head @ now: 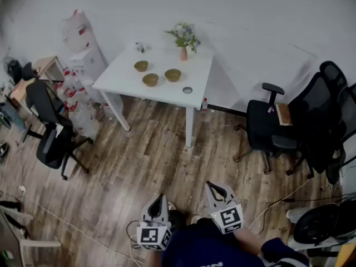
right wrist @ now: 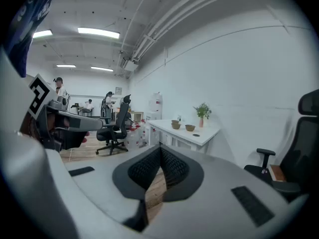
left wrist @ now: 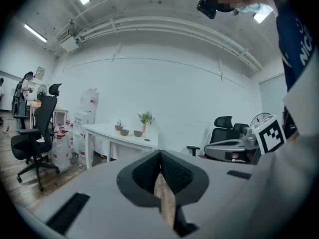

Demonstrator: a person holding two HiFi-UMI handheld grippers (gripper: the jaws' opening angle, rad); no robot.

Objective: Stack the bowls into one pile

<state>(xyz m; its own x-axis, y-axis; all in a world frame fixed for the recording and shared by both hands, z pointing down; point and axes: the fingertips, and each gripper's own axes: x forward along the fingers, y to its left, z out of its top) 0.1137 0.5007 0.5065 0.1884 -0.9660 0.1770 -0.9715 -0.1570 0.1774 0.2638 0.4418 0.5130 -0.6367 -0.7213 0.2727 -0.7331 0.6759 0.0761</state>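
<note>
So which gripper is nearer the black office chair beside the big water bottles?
Left. The left gripper is down-right of the black office chair in the head view; the right gripper sits further right.

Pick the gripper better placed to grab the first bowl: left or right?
Left, marginally. The left gripper and right gripper are both shut, empty and far from the white table; the three bowls lie more nearly straight ahead of the left in the head view.

L gripper & R gripper side by side, both jaws closed, empty.
</note>
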